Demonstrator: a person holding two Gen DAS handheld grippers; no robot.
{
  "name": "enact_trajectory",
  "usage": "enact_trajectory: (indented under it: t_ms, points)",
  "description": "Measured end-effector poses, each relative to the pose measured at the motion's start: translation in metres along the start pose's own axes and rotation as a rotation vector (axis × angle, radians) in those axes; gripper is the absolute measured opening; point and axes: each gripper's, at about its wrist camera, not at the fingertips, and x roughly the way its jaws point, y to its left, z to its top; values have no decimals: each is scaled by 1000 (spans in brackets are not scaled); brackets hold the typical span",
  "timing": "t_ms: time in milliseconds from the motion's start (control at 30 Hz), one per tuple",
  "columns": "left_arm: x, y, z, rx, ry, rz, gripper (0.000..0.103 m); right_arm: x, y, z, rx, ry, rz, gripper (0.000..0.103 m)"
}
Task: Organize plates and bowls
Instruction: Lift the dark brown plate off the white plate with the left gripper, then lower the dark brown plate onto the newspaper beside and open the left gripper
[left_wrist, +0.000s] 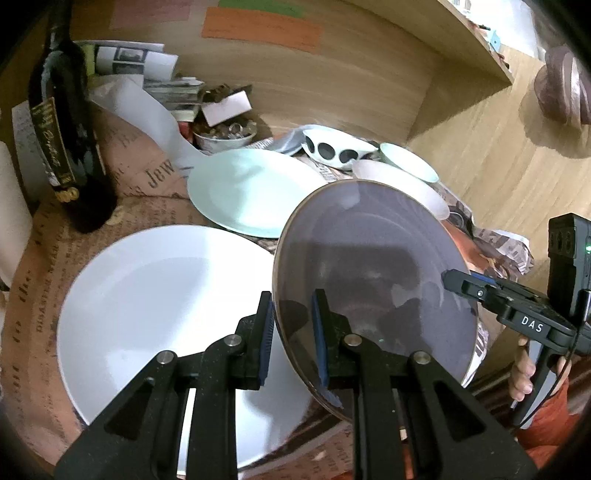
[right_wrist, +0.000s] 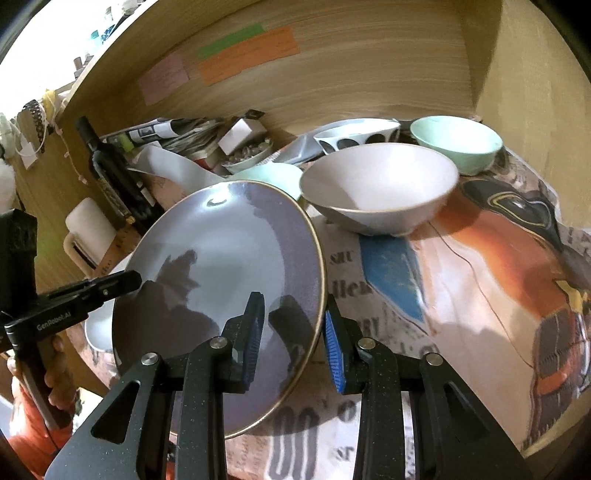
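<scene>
A grey plate with a gold rim (left_wrist: 373, 258) (right_wrist: 221, 266) is held tilted above the table between both grippers. My left gripper (left_wrist: 293, 332) is shut on its left rim. My right gripper (right_wrist: 295, 332) straddles its right rim, jaws close around the edge. A large white plate (left_wrist: 155, 317) lies flat under the left gripper. A mint plate (left_wrist: 251, 192) lies behind it. A white bowl (right_wrist: 380, 188), a mint bowl (right_wrist: 458, 142) and a white bowl with black dots (right_wrist: 354, 134) stand at the back right.
A dark bottle (left_wrist: 66, 140) stands at the left. Papers and a small dish of trinkets (left_wrist: 225, 134) crowd the back. A wooden wall (right_wrist: 332, 74) closes the back and right. A printed paper sheet (right_wrist: 461, 295) covers the table.
</scene>
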Motion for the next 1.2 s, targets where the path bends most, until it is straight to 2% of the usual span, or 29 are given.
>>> enact_trajectory:
  t_ms: [533, 1200]
  points:
    - [20, -25, -11, 18, 45, -31, 19, -9, -26, -17, 61, 9, -35, 29]
    - [47, -45, -7, 77, 93, 8, 19, -4, -45, -19, 97, 13, -66, 29]
